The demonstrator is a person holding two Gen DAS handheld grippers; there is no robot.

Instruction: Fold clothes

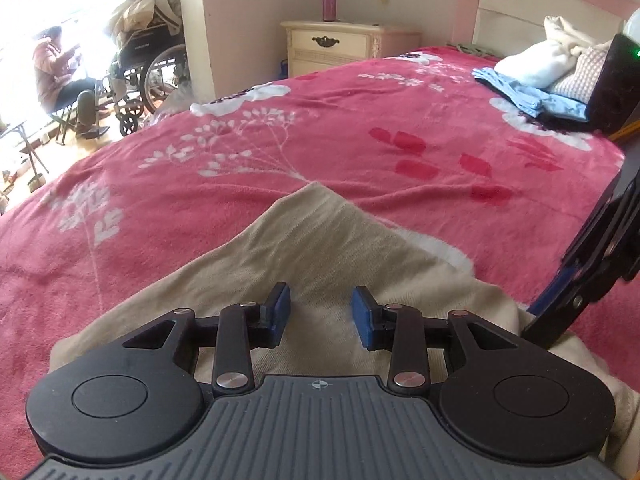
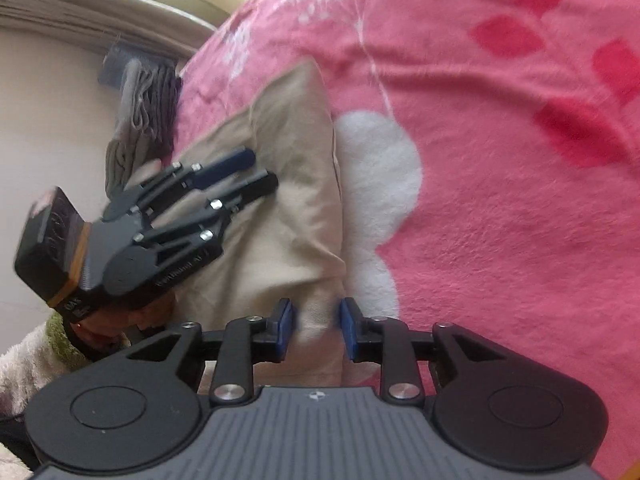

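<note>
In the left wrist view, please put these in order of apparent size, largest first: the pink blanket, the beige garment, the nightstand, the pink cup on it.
1. pink blanket, filling most of the picture.
2. beige garment; it lies nearest the camera, which enlarges it.
3. nightstand, far off, so it looks small.
4. pink cup, smallest.

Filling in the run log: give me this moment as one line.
stage: folding underway | item: beige garment on pink blanket | left claw: open over garment | right claw: open, fold of garment between pads, grip unclear
</note>
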